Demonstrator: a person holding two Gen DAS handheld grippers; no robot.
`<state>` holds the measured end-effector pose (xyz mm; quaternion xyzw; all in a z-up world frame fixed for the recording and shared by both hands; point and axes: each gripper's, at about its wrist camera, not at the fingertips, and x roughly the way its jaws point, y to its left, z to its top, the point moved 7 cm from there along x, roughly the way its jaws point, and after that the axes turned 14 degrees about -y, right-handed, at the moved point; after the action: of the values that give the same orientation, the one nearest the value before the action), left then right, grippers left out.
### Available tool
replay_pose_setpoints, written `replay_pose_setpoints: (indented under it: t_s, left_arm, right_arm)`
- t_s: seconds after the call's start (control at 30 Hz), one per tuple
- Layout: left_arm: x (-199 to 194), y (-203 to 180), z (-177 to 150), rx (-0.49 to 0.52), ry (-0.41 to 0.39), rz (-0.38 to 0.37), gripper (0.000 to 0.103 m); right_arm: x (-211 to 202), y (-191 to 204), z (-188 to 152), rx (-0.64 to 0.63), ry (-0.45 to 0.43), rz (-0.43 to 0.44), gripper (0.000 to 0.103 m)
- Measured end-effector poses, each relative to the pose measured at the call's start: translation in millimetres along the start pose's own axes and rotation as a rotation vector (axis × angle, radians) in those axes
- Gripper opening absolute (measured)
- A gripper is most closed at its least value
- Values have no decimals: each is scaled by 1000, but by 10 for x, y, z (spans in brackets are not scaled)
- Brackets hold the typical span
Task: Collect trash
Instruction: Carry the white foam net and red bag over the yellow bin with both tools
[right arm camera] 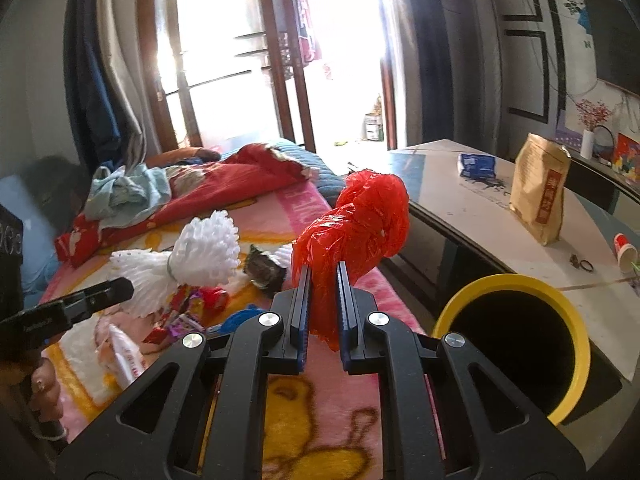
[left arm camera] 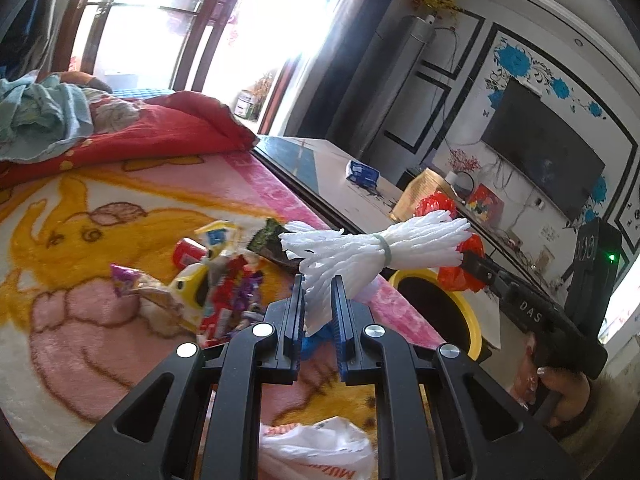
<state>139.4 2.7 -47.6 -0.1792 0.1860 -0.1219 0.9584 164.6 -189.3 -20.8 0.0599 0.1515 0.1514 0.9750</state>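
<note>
Your left gripper (left arm camera: 318,300) has its jaws clenched on the white foam netting bundle (left arm camera: 372,248), pinching its frayed lower end so the banded middle and the far end stick out past the tips. Your right gripper (right arm camera: 323,292) has its jaws clamped on the crumpled red plastic bag (right arm camera: 356,216), which balloons above the tips.

Both pieces are off the bed (right arm camera: 304,408) and held in the air, so you look to be in the carry step, on the way to the yellow-rimmed bin (right arm camera: 576,320). The red bag is just left of the bin's mouth; the netting is further left, over the blanket's edge. Next, I'd judge, you need to bring each load over the dark opening before letting go, one after the other so the two tools don't crowd the rim.

More wrappers (left arm camera: 216,288) lie on the bed left of the bin, with a white plastic bag (left arm camera: 320,452) nearer you. On the counter (right arm camera: 480,216) behind the bin stand a tan paper pouch (right arm camera: 540,188) with a red label whose writing is too small to read, and a blue packet (right arm camera: 476,164).

The right tool's body reads "DAS" (left arm camera: 530,311).
</note>
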Motion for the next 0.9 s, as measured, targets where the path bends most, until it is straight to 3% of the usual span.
replay_pose_setpoints:
  t_s: [0.9]
  left_arm:
    - [633, -625, -243, 93, 102, -30, 13]
  right_arm:
    - [-175, -1004, -4, 136, 12, -178, 7]
